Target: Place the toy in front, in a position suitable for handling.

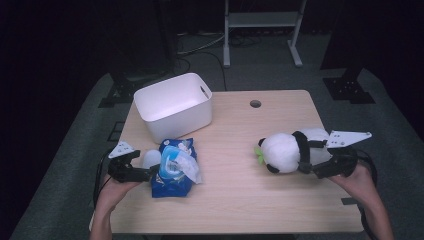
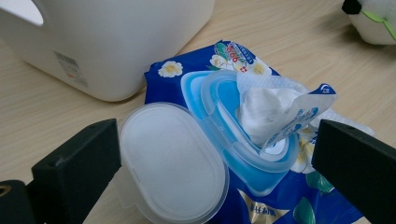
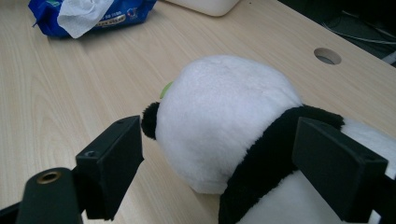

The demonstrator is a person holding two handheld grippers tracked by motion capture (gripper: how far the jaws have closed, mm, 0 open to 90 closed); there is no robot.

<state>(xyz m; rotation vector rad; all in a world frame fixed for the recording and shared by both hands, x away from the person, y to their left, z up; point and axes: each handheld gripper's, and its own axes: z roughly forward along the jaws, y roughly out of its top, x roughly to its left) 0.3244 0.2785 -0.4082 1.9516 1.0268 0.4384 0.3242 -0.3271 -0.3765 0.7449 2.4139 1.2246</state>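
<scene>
left tool [image 2: 210, 172] agape astride wipes pack [image 2: 243, 140], lid flipped | right tool [image 3: 224, 168] agape flanking panda plush [image 3: 229, 121], pre-grasp

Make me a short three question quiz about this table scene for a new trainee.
1. True or false: the wipes pack has its lid flipped open.
2. Which tool is at the plush panda: A left tool, B right tool?
3. Fill in: the white bin stands on the ___ table.

Key: 1 true. 2 B. 3 wooden.
</scene>
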